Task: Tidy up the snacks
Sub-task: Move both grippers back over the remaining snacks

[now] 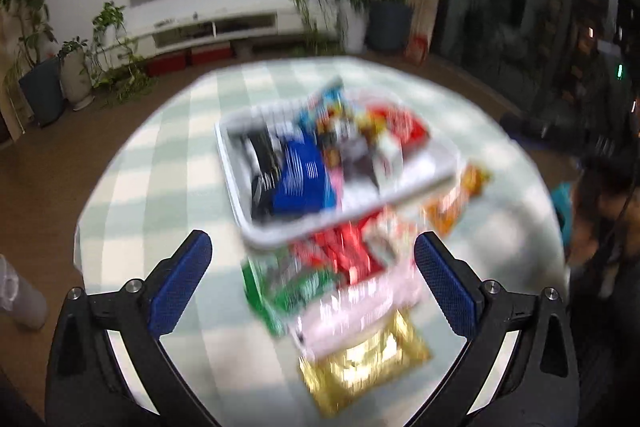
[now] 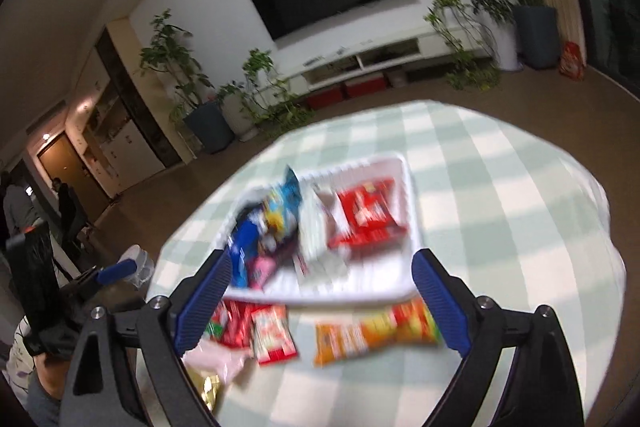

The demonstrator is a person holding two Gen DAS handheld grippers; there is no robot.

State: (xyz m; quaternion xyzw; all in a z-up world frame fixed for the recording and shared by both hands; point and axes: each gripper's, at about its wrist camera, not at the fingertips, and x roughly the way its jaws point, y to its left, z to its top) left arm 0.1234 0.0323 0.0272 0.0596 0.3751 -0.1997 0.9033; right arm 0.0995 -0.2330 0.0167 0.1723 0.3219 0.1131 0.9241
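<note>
Evidently, basket: the white basket [image 1: 344, 223] stands on the checked tablecloth [image 1: 160, 163] ahead of both sets of fingers, and it is already crowded with packets, so I judge it the place where the snacks are being gathered.
Sorted snacks: a blue packet [image 1: 300, 179] lies toward the left gripper's left finger side of the basket; a red packet [image 2: 366, 213] lies flat at the far end as the right gripper sees it.
Loose snacks: the green packet [image 1: 288, 291], pink packet [image 1: 360, 307] and gold packet [image 1: 364, 367] lie between the left gripper's fingers, on the cloth just short of the basket; the orange packet [image 2: 372, 333] lies between the right gripper's fingers, just beside the basket's near rim.
Left gripper [image 1: 312, 279]: blue pads spread wide apart, nothing between them touched; it hovers above the loose pile and tilts down toward it.
Right gripper [image 2: 320, 301]: fingers [image 2: 438, 303] likewise spread and empty, held above the cloth and looking down over the orange packet.
Judgement: both views are blurred, so packet names cannot be read; each spread pair seems poised over a loose packet to pick up.
Remaining: several packets still outside the basket.
</note>
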